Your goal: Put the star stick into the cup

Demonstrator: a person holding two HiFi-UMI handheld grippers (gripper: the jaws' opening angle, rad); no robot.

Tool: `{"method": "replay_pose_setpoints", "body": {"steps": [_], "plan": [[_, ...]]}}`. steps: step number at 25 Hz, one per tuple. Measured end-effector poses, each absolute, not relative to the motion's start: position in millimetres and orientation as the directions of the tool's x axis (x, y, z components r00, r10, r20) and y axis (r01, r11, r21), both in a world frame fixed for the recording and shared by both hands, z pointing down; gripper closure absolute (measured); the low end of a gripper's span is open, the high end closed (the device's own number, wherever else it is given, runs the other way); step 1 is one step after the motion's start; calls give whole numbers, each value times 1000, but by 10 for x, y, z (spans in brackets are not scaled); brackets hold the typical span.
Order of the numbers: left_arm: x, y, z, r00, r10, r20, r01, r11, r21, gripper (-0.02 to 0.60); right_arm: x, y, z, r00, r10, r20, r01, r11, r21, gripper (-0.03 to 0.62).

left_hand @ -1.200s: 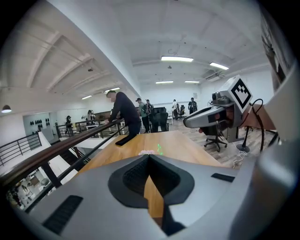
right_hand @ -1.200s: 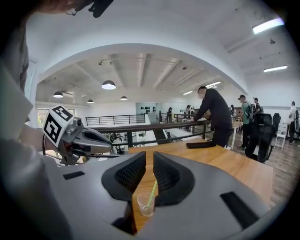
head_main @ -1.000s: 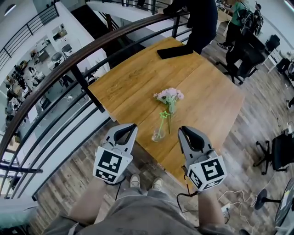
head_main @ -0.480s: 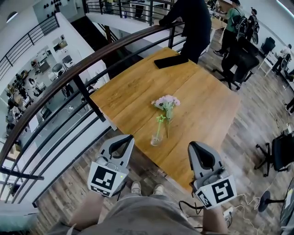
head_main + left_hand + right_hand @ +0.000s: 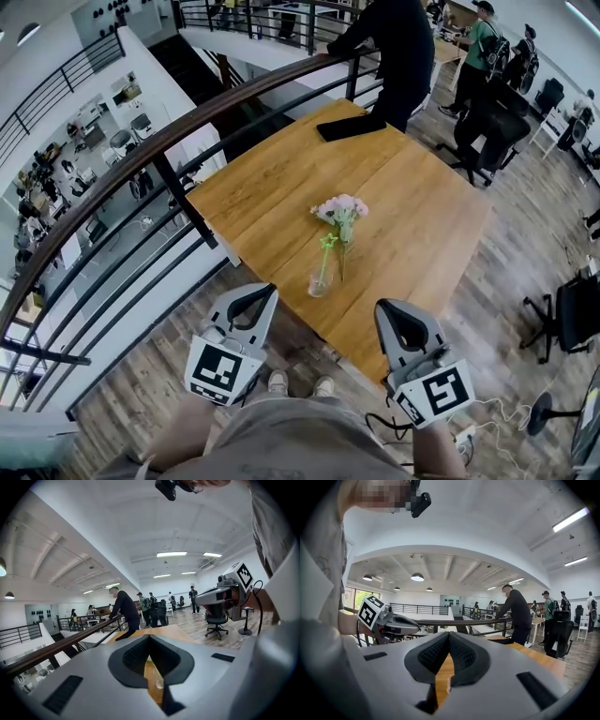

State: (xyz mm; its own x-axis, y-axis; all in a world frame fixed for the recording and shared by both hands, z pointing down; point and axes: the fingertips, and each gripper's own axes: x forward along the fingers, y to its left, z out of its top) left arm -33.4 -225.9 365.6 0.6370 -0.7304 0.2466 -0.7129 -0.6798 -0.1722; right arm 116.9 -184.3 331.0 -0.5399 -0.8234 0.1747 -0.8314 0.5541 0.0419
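Observation:
A clear glass cup [image 5: 320,281] stands near the front edge of the wooden table [image 5: 281,169]. A green star stick [image 5: 328,242] leans in it, star end up, beside a small bunch of pink flowers [image 5: 339,208]. My left gripper [image 5: 267,291] hangs off the table's near edge, left of the cup, shut and empty. To the right of the cup my right gripper [image 5: 382,306] is also back from the table, its jaws shut with nothing between them. In each gripper view the pads meet at the left gripper [image 5: 149,635] and the right gripper [image 5: 449,633].
A black flat object [image 5: 350,127] lies at the table's far edge, where a person in dark clothes [image 5: 394,47] leans on the railing [image 5: 141,150]. The railing runs along the table's left side. Office chairs [image 5: 572,319] stand on the wood floor to the right.
Both grippers have drawn back from the cup's sides toward my body. The cup, star stick and flowers have not moved on the table.

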Motion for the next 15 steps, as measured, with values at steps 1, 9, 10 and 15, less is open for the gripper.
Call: {"method": "replay_pose_setpoints", "body": {"steps": [1,9,10,15], "plan": [[-334,-2258,3656,636,-731,248,-713,-679,-174,566,1167,-1850,3308,-542,-822,175,-830,556,45,564],[-344,-2262,3667,628,-739,243,-729,-668,-150,566,1165,-1884,3321,-547,-818,178,-825,563,49,565],[-342,-2266,3666,629,-739,241,-727,-669,-154,566,1166,-1894,3328,-548,-817,178,-824,564,49,565],[-299,-2280,3664,627,-746,226,-738,-661,-135,566,1208,-1932,3362,-546,-818,180,-826,562,52,564]]}}
